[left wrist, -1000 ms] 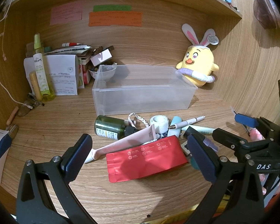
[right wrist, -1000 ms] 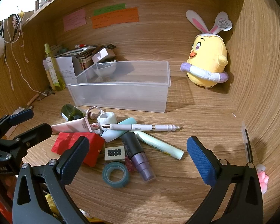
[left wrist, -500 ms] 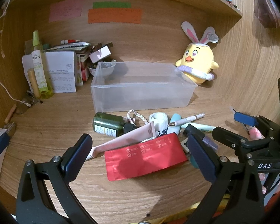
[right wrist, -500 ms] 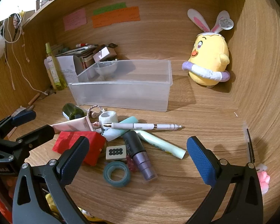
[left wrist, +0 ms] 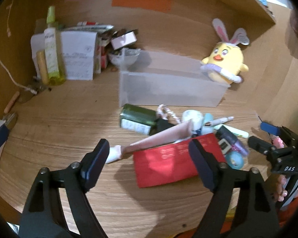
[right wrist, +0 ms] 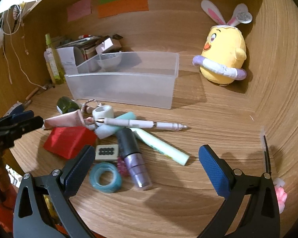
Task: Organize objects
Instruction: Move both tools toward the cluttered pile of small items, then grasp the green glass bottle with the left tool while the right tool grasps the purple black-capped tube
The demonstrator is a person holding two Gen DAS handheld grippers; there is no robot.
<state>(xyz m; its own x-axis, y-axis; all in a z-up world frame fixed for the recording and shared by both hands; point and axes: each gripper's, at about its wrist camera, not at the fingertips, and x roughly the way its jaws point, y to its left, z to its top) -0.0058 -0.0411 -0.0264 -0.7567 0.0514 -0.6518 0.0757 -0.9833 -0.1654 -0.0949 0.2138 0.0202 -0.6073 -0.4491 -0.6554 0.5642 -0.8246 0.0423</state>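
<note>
Left gripper (left wrist: 149, 158) was closing, nothing pinched yet; the pink tube (left wrist: 159, 138) lay just ahead, slanting back toward the bin (left wrist: 168, 91). Right gripper (right wrist: 147, 164) hung wide, empty.

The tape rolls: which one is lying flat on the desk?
The teal tape roll, nearest the right gripper, lies flat with its hole facing up. The white tape roll sits farther back in the pile, tipped on its side.

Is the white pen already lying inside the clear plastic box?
No, the white pen lies on the wooden desk on top of the pile, in front of the clear plastic box.
</note>
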